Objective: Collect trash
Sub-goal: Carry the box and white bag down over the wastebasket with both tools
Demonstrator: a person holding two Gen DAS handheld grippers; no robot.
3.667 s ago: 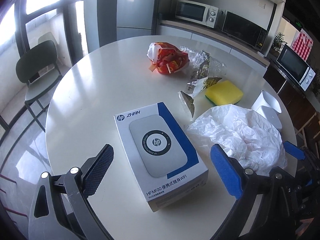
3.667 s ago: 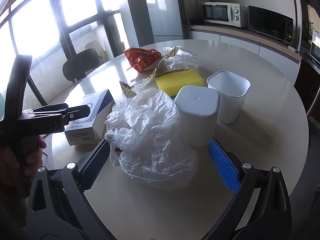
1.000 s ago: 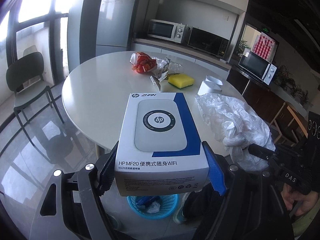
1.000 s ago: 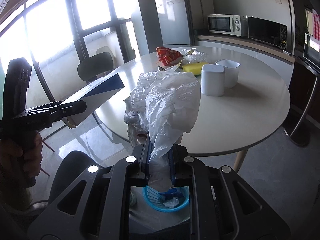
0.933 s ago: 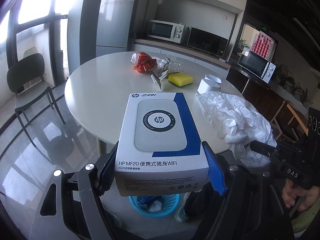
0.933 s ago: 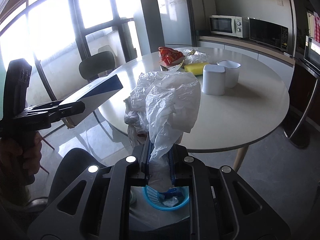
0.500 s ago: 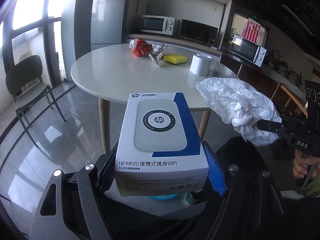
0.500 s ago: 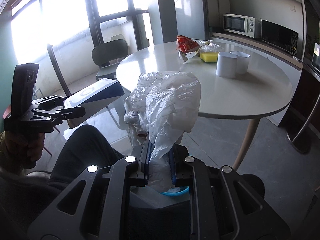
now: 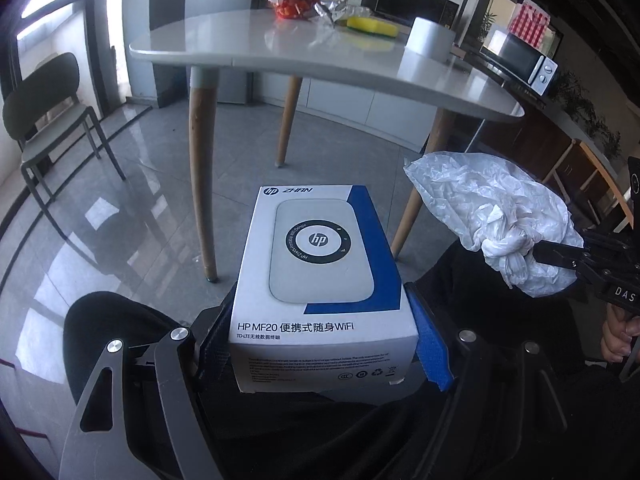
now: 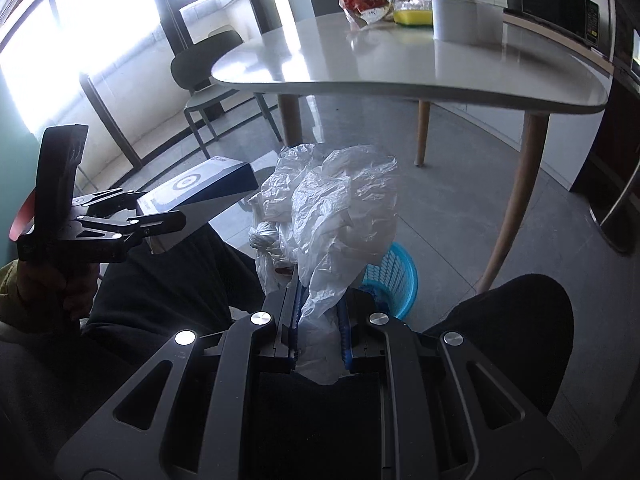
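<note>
The left gripper (image 9: 320,344) holds a white and blue cardboard box printed with a round-cornered device and an HP logo (image 9: 320,276). The box sits squarely between the jaws, its two long sides pressed by the blue pads (image 9: 430,350), its printed top facing up and its near end reaching back toward the camera. The jaws stand wide, spread to the width of the box. In the right wrist view the same box (image 10: 200,192) juts forward from that gripper (image 10: 160,220), well below the level of the surface.

The right gripper (image 10: 318,320) has its jaws drawn narrow, pinching the gathered neck of a crumpled white plastic bag (image 10: 336,216). The bag's bulk billows forward past the jaw tips, and a strip of it trails back between the blue pads. From the left wrist view the bag (image 9: 492,216) hangs off that gripper (image 9: 536,250), with a knotted part right at the jaw tips.

Just behind the bag on the grey tiled floor stands a light blue plastic basket with a slotted wall (image 10: 394,276), partly hidden by the bag. The person's dark-trousered knees (image 10: 516,312) flank it.

On the round white surface (image 9: 320,56) remain a red snack wrapper (image 9: 292,0), a crinkled clear wrapper (image 9: 340,10), a yellow sponge (image 9: 372,26) and a white cup (image 9: 430,36).
</note>
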